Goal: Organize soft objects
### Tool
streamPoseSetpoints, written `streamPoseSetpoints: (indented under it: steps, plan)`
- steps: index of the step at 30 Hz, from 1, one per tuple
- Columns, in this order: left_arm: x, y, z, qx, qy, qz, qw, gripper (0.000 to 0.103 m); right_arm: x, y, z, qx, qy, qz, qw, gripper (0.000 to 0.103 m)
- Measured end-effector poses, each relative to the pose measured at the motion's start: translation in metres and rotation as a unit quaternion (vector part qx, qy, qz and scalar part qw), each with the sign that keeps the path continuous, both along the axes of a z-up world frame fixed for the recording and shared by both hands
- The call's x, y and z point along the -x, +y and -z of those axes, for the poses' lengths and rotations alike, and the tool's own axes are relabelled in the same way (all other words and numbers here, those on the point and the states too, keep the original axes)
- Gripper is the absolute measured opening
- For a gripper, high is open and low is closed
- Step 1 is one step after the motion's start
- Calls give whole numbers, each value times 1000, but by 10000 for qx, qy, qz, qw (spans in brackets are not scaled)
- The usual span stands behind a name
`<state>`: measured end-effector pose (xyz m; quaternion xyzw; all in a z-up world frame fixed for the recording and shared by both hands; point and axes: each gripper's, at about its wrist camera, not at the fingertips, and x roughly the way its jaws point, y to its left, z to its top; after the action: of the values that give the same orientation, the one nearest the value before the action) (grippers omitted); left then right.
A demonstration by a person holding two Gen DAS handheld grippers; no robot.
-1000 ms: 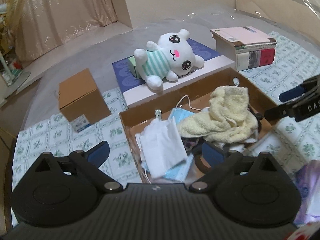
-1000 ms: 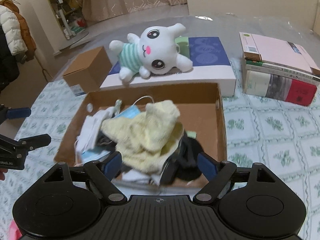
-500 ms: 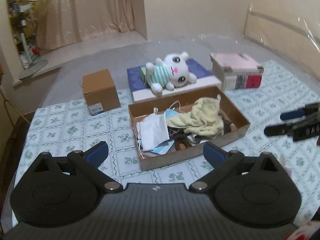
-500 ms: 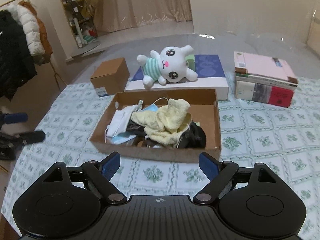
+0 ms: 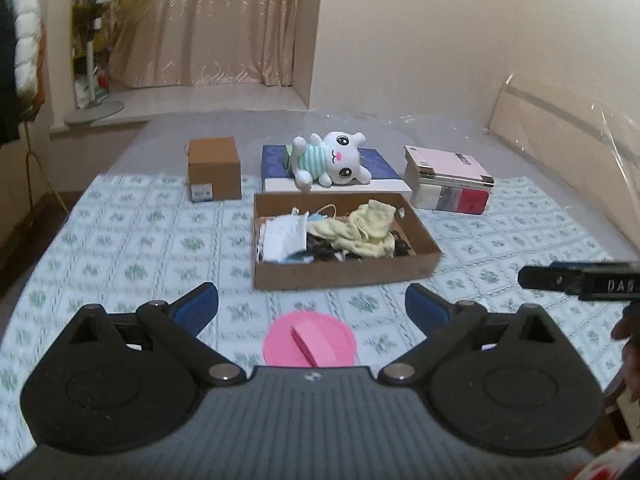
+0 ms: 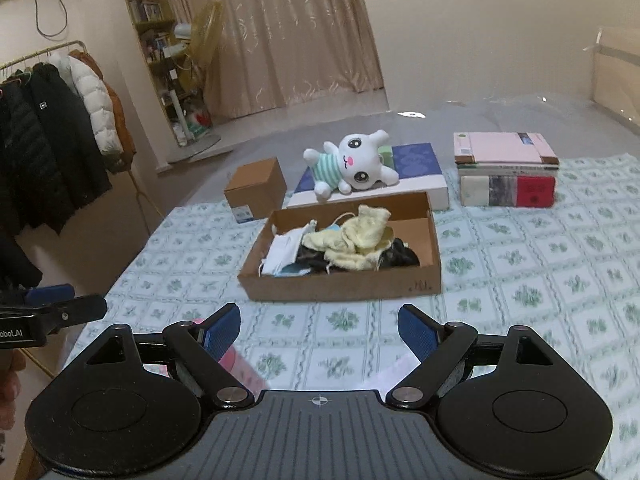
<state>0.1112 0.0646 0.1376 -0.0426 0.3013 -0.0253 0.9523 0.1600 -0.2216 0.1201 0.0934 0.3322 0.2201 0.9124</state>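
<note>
An open cardboard box point(image 5: 344, 272) point(image 6: 344, 286) sits mid-table with soft things inside: a yellow towel point(image 5: 370, 228) point(image 6: 360, 236), white face masks point(image 5: 282, 234) point(image 6: 282, 252) and dark cloth point(image 6: 396, 256). A white plush bunny point(image 5: 334, 158) point(image 6: 354, 166) lies on a blue and white flat box point(image 5: 380, 172) behind it. My left gripper point(image 5: 312, 306) is open and empty, held back above a pink round item point(image 5: 310, 338). My right gripper point(image 6: 320, 330) is open and empty, well short of the box.
A small brown carton point(image 5: 214, 168) stands back left. A stack of books point(image 5: 450, 180) point(image 6: 506, 170) stands back right. The floral tablecloth point(image 5: 140, 248) covers the table. Coats point(image 6: 52, 152) hang at the left.
Both grippers have pulled back and up from the cardboard box, which now looks far smaller. The pink round item has come into the left wrist view. Both stay open.
</note>
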Motion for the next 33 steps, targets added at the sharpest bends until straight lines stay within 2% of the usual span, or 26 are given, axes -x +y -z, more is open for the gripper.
streamPoseSetpoints:
  steps: [4,10,15,23,33]
  plan:
    - [30,-3,6,156,-4,-165,9997,99,29,1,8,145,-11,26,9999,85]
    - [65,-4,17,328,-11,-415,9986,99,63,-9,21,39,110,138,9998,85]
    - [93,-13,31,0,-27,-591,9983,99,92,-15,25,80,-8,317,9995,85]
    - [115,-26,55,-77,261,-552,9981,99,127,-12,40,495,-88,319,9982,85]
    - [126,-43,76,-137,470,-499,9976,99,143,-14,53,509,46,317,9982,85]
